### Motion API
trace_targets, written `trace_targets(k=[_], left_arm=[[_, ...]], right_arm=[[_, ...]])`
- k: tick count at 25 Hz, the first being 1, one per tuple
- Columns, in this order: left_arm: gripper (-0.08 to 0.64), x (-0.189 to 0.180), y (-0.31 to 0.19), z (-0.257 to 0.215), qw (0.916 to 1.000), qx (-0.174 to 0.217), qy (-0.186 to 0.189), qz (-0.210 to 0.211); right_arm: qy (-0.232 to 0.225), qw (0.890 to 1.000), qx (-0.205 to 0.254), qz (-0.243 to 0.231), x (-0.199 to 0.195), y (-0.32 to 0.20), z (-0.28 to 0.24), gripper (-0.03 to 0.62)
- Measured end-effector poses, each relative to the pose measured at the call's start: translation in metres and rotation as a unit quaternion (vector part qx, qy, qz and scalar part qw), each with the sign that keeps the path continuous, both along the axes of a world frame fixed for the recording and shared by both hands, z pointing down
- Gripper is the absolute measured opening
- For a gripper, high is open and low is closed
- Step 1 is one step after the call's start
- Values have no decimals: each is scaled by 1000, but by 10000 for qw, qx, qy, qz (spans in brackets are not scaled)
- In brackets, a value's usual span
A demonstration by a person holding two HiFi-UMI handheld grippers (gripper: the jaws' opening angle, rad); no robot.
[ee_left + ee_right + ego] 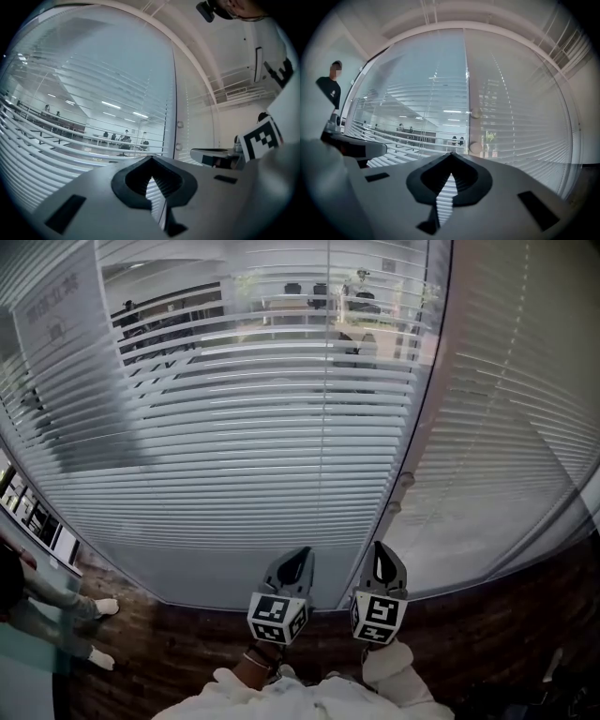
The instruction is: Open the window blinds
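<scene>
Left hand-held gripper (303,555): jaws closed tip to tip, gripping nothing. Right hand-held gripper (379,549): likewise closed and empty. I hold both side by side, pointing at the window blinds (253,456) straight ahead. Two round knobs (407,480) sit by the upright between panes, just above my right tip. The office beyond shows through the left-pane slats.

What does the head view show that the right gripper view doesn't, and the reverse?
Head view only: the dark floor and a person's shoes at the left. Right gripper view only: the ceiling and a standing person's dark shirt. Both: the blinds and two round knobs beside them.
</scene>
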State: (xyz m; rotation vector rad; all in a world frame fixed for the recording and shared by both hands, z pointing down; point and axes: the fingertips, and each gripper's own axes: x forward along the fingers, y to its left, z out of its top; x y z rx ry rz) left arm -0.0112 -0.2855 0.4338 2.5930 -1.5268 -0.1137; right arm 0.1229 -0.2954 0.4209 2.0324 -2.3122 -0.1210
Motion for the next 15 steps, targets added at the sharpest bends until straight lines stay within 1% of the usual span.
trace_targets(k=[15], left_arm=[[-3,8,3,-6,9999,19,12,129]], right_arm=[[-94,9998,-132,98,1,5,5,9]])
